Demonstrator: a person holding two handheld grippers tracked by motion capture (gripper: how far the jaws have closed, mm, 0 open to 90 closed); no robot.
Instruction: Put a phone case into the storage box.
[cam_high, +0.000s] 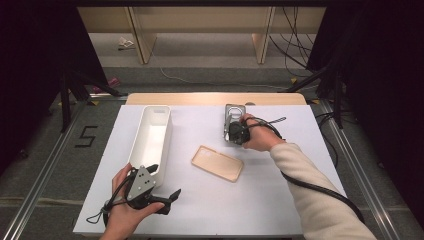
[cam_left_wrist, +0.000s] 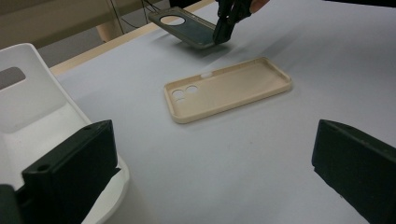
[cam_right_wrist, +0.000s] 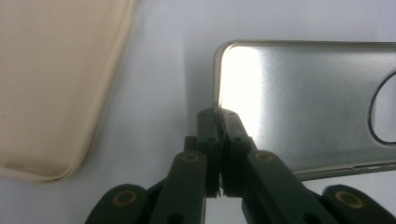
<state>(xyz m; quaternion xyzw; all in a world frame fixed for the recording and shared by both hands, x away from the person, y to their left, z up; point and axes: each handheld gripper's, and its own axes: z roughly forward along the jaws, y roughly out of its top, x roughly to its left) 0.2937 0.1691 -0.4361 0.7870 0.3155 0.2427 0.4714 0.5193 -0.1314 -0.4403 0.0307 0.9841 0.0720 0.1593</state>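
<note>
So the right gripper (cam_right_wrist: 219, 116) has its jaws clamped on the grey phone case (cam_right_wrist: 308, 102), tipped up at the desk's (cam_high: 280, 200) far side. The white bin (cam_high: 150, 135) holds nothing yet; the tan case (cam_high: 217, 163) waits. Left gripper (cam_left_wrist: 210, 163) jaws are apart.

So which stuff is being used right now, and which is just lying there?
In use:
- right gripper, jaws shut on the grey phone case's rim
- grey phone case, tilted up at one end

Lying about:
- beige phone case
- white bin
- left gripper, jaws open

two phone cases (cam_high: 217, 163), one white bin (cam_high: 151, 135), two claws (cam_high: 172, 196)
</note>
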